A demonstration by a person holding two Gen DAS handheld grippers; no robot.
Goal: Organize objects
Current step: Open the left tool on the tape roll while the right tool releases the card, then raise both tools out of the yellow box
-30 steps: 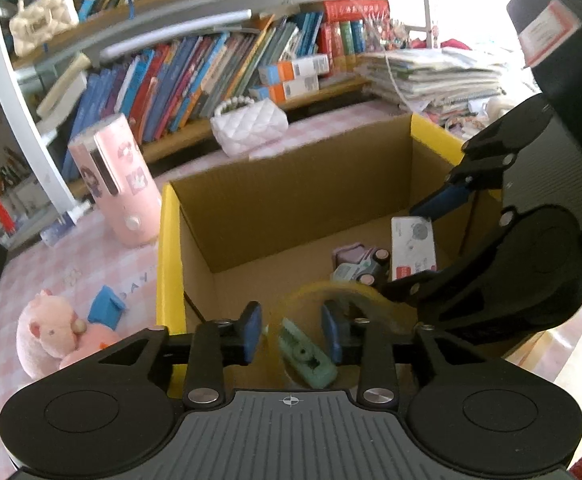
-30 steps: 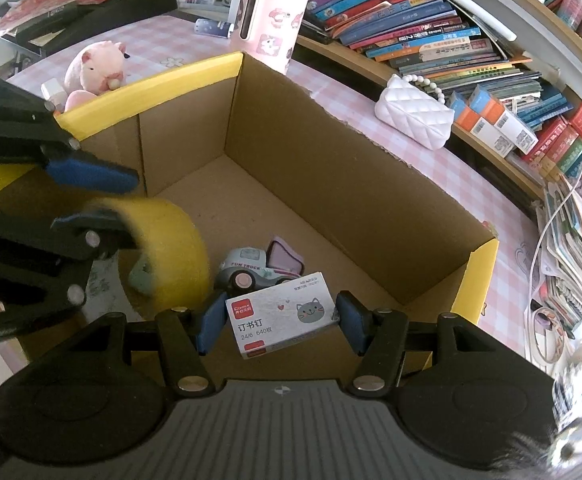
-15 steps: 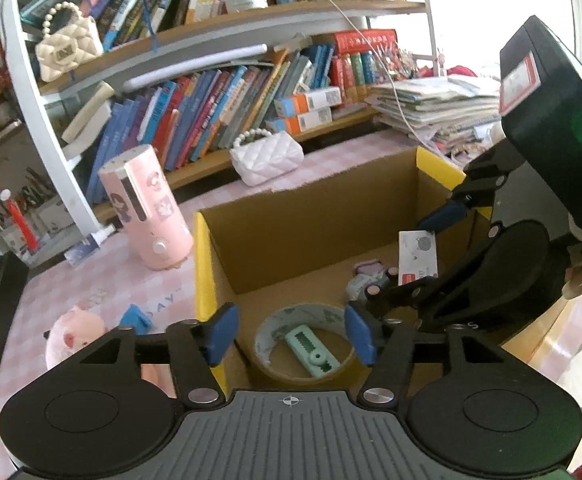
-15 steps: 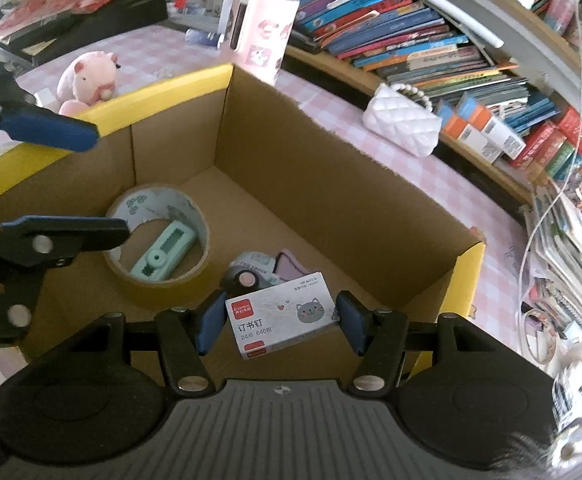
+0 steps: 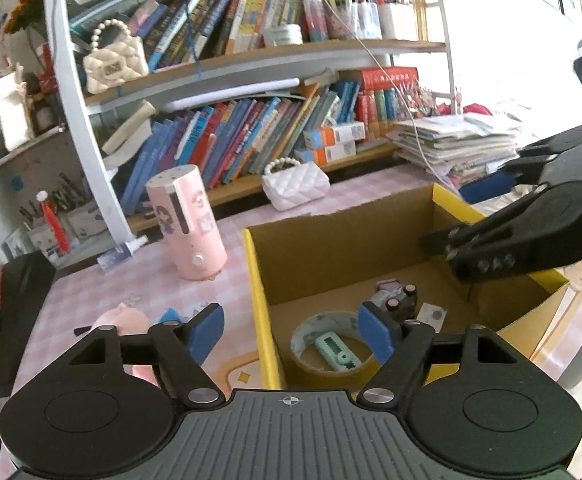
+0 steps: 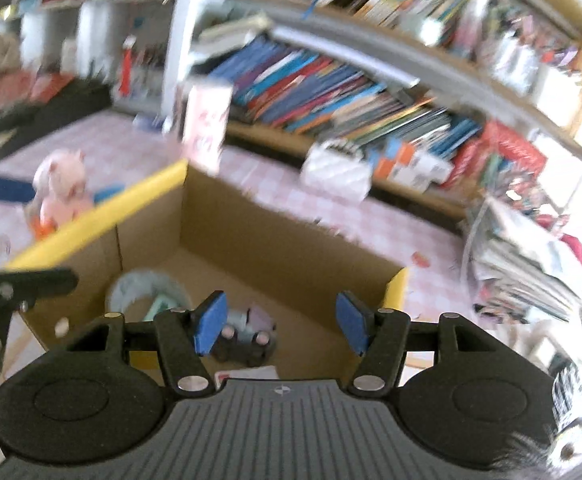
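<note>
An open cardboard box with yellow rims stands on the pink checked table. On its floor a tape roll lies flat around a mint-green piece, next to a toy car and a white staple box. My left gripper hovers over the box's near left corner, jaws opening, nothing between them. My right gripper hangs above the box, jaws opening and empty. The toy car and staple box lie below it, and that view is blurred.
A pink plush pig and a small blue item lie on the table left of the box. A pink cylinder and a white quilted purse stand behind it. Bookshelves fill the back and a paper stack sits at the right.
The left gripper let go of the tape roll, which dropped flat into the box, then opened wide and drew back upward. The right gripper released the staple box into the box and lifted.
</note>
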